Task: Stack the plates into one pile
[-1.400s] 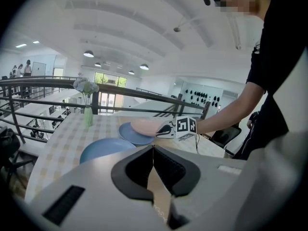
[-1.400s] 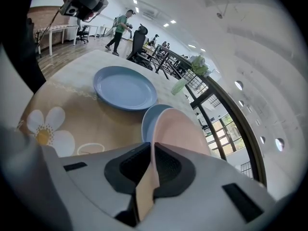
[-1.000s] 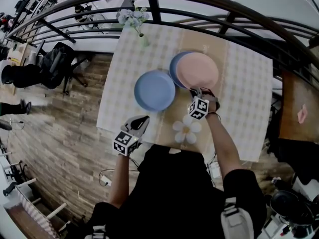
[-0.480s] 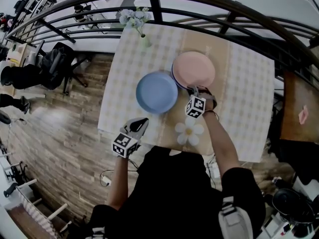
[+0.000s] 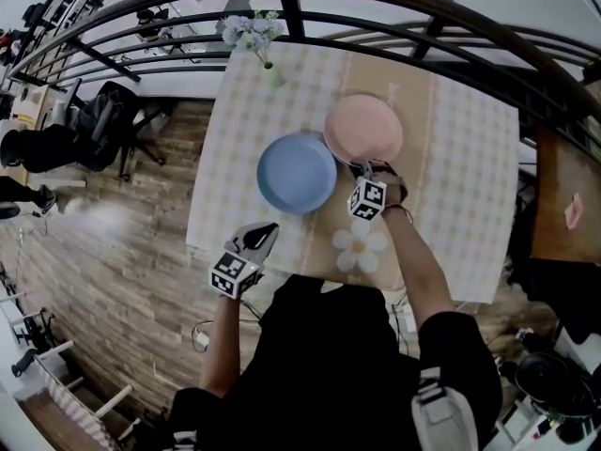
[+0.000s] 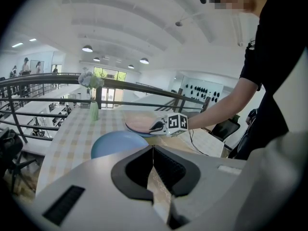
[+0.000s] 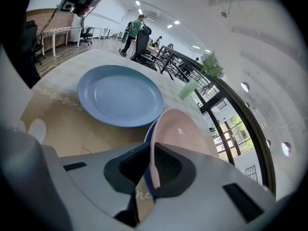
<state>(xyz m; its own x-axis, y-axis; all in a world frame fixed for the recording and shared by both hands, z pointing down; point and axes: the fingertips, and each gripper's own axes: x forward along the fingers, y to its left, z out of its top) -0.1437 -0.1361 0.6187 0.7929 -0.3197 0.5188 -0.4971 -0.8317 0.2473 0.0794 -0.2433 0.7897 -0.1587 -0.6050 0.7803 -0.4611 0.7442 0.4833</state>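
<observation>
From here, my right gripper (image 5: 362, 169) sits on the near rim of the pink plate (image 5: 364, 128), which lies on top of a darker blue plate (image 7: 148, 131) at the far right of the checked surface (image 5: 460, 158). In the right gripper view both rims stand in the narrow gap between the jaws, and the pads look to be pressing on them. The jaws have just been opening a little with the pink rim between them, so I judge this grip is about to be let go. My left gripper (image 5: 268, 228) hangs off the near left edge of the surface. Its jaws are closed together with nothing between them, which is plain in its own view. What is left to stack is the light blue plate (image 5: 297, 172), lying flat and alone, just beside the pink pile on its left in the head view. I cannot tell whether the two rims touch. The next move turns on that layout. The light blue plate is straight ahead of the left gripper, with its near rim facing those jaws, while the right gripper is beside its right edge but occupied. The plate is round, so no one rim point is better than another. I would open the free left gripper, take the near rim edge-on, then carry the plate right onto the pile.
</observation>
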